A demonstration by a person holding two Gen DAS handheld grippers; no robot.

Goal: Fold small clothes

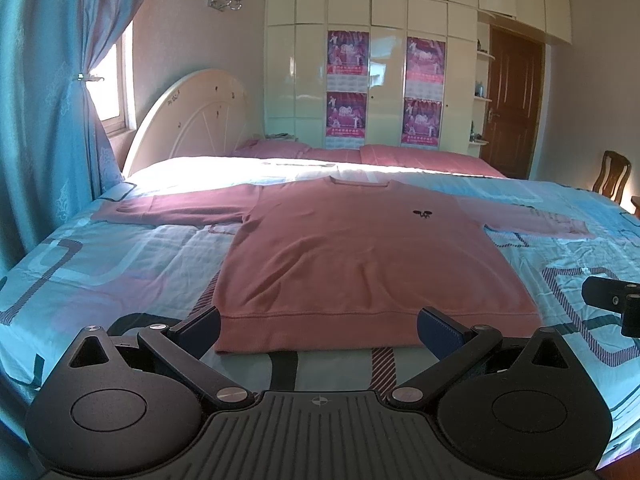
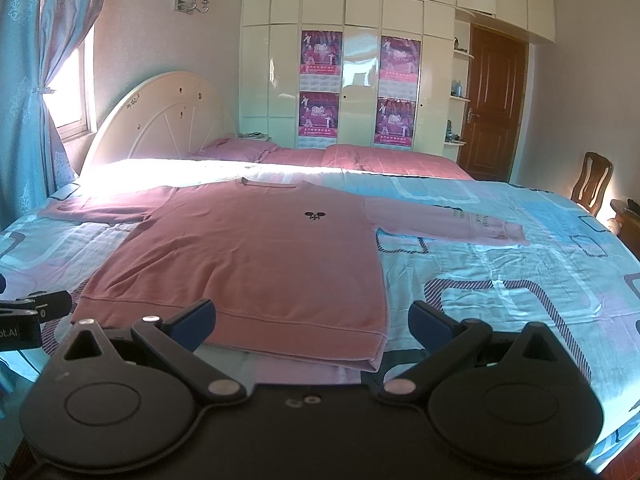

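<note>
A pink long-sleeved sweater [image 1: 352, 256] lies flat on the bed, front up, sleeves spread left and right, a small dark logo on the chest. It also shows in the right wrist view [image 2: 256, 264]. My left gripper [image 1: 318, 330] is open and empty, just in front of the sweater's hem near its left half. My right gripper [image 2: 312, 322] is open and empty, in front of the hem near its right corner. The right gripper's body shows at the right edge of the left wrist view [image 1: 616, 304].
The bed has a blue patterned sheet [image 1: 120, 264] and pink pillows [image 1: 420, 156] at the far side. A curved white headboard [image 1: 196, 116], a wardrobe with posters [image 1: 372, 80], a blue curtain [image 1: 44, 100], a brown door [image 1: 512, 100] and a wooden chair [image 2: 592, 182] surround it.
</note>
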